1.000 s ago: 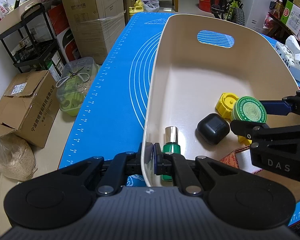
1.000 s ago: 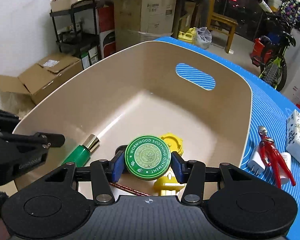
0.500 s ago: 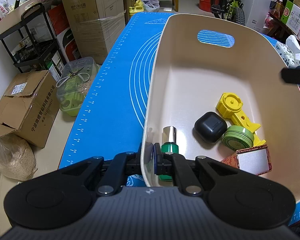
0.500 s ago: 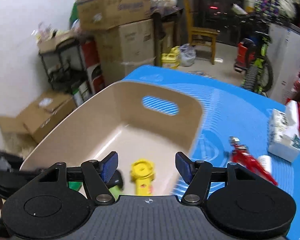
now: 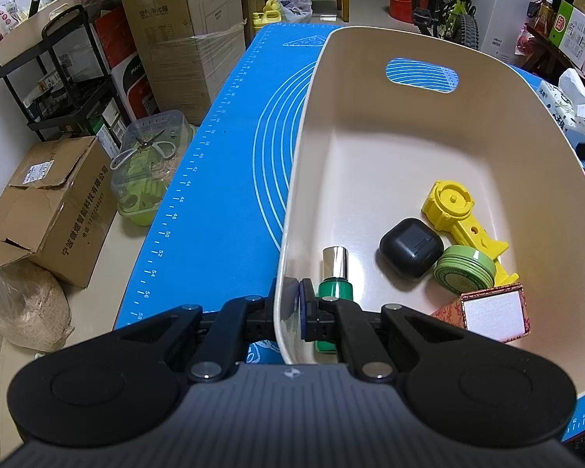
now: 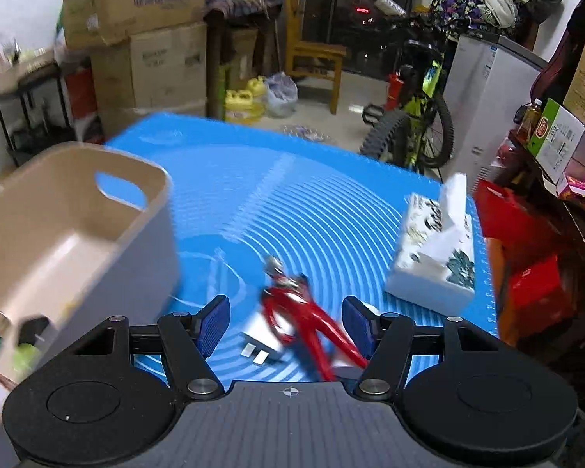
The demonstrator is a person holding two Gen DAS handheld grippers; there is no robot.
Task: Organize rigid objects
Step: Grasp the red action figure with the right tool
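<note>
- Since a second ago, the right gripper had let the green ointment tin go into the beige tub and swung over the red toy figure on the blue mat, jaws apart, empty.
- Left gripper was clamped on the tub's rim.
- Figure looked light, stiff, glossy; take it at the torso.

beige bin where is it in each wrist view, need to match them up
Left wrist: the beige bin fills the centre and right, its near wall pinched in the left gripper.
Right wrist: it sits at the left edge, blurred, beside the open right gripper.
Shared landmark: the oval handle cutout with the blue mat showing through.
</note>
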